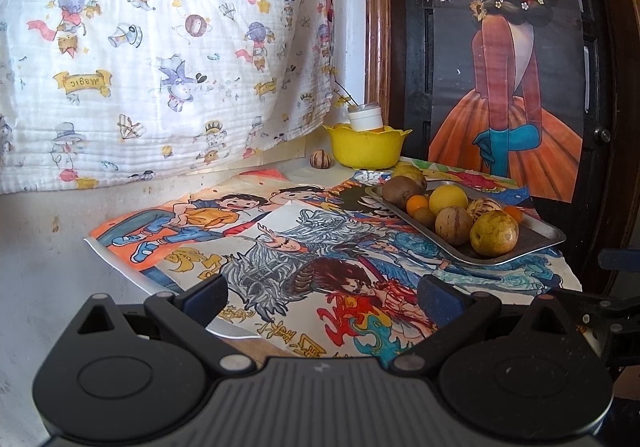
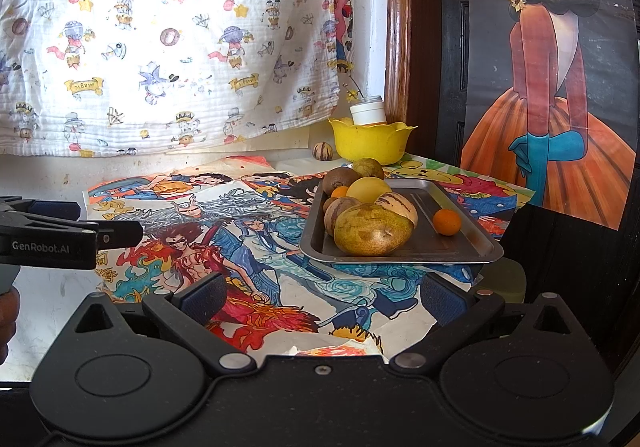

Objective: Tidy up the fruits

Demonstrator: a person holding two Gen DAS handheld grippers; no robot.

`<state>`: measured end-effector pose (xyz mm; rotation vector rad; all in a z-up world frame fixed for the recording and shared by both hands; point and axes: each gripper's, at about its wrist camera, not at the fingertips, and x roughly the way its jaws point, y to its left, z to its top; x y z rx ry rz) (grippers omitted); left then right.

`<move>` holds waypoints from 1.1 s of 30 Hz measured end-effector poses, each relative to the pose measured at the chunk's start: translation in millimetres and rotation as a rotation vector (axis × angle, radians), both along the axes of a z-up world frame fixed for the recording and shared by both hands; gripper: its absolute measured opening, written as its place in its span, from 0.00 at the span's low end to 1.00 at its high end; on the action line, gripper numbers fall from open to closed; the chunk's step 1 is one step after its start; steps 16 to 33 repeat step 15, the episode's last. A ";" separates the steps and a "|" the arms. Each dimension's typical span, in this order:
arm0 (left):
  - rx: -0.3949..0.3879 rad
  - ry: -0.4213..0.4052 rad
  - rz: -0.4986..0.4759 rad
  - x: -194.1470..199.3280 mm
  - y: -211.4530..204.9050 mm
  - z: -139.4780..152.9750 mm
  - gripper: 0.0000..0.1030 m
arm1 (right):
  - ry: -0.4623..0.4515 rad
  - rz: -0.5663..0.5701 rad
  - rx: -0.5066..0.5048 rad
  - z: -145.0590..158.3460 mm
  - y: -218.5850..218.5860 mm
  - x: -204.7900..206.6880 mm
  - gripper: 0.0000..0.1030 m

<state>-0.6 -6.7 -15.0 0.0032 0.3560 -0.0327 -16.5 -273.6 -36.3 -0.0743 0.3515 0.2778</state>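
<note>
A metal tray at the table's right holds several fruits: a greenish pear, a yellow round fruit, a kiwi, small oranges and striped melons. A yellow bowl with a white jar stands behind. A small striped fruit lies left of the bowl. My left gripper is open and empty over the drawings. My right gripper is open and empty before the tray.
Colourful drawings cover the table. A printed cloth hangs behind. A poster of a girl hangs on the dark door at right. The left gripper also shows at the left edge of the right wrist view.
</note>
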 end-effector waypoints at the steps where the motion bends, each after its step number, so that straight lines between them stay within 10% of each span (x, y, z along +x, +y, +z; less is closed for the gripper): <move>1: -0.002 0.000 0.001 0.0 0.3 0.1 1.00 | 0.000 0.000 0.000 0.0 0.1 0.0 0.99; 33: -0.005 -0.005 0.006 -0.5 0.7 0.4 1.00 | 0.000 0.000 0.000 0.3 0.5 0.0 0.99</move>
